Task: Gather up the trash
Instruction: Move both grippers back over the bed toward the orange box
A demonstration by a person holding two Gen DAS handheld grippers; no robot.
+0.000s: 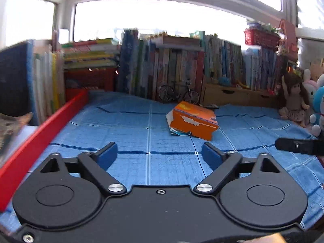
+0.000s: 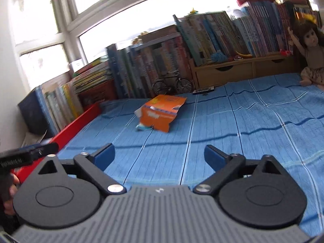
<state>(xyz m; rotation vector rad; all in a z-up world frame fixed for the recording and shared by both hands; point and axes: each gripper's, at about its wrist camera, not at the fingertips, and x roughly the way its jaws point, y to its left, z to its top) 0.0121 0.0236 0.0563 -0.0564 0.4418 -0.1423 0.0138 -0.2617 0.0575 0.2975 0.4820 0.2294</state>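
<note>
Spreading ahead of both grippers, the blue checked cloth [image 1: 125,125] on the counter leaves wide bare room in front, so approach space is no worry. The red tray wall [image 1: 46,125] runs close along the left gripper's [image 1: 160,155] left side, and a sideways swing there would likely clip it. Books [image 1: 178,70] and a small model bicycle [image 1: 178,95] stand just behind the torn orange box [image 1: 194,119], which lies well ahead of the left gripper and ahead-left of the right gripper [image 2: 159,156]; overshooting could knock the bicycle. Both grippers stand wide apart, empty. The crumpled box may buckle or slide on the wrinkled cloth when pinched.
</note>
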